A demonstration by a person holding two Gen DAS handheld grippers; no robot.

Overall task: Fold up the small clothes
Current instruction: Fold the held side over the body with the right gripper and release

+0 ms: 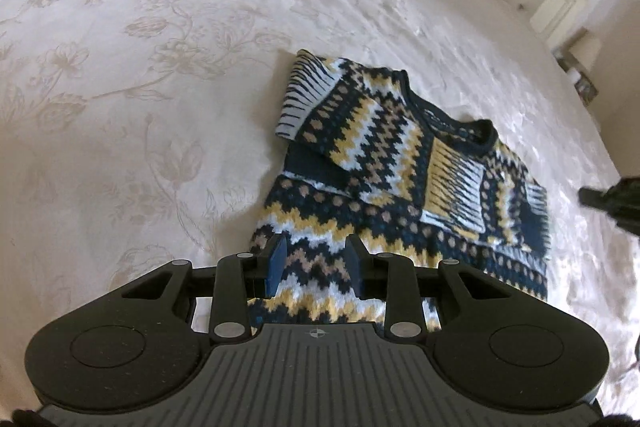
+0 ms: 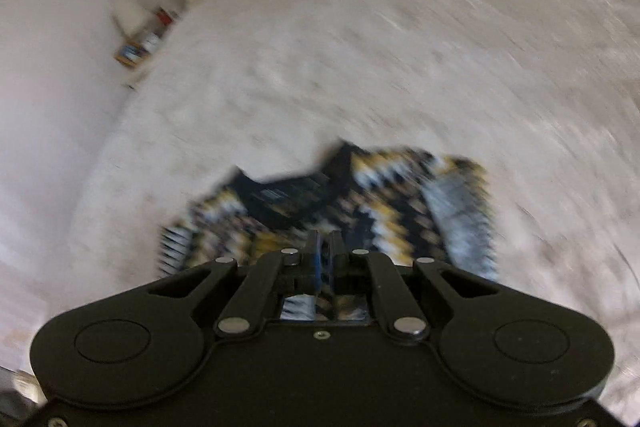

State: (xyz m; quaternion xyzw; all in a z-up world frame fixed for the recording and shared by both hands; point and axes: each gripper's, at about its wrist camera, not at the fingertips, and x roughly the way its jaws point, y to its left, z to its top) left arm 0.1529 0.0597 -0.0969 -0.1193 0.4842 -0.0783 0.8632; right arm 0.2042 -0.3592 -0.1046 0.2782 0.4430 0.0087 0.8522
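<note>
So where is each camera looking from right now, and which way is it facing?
Left wrist: above the left claw, angled down at the patterned sweater on the bed; headboard behind.
Right wrist: above the shut right claw, angled down over the blurred sweater.
Both show the sweater and the bed.

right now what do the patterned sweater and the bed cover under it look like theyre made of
The sweater looks like thick knitted yarn, probably wool or acrylic: stitch-stepped zigzags, ribbed cuffs and collar, matte surface. The bed cover looks like woven cream fabric with a slight sheen, possibly satin or jacquard: a tone-on-tone floral pattern catches the light.
</note>
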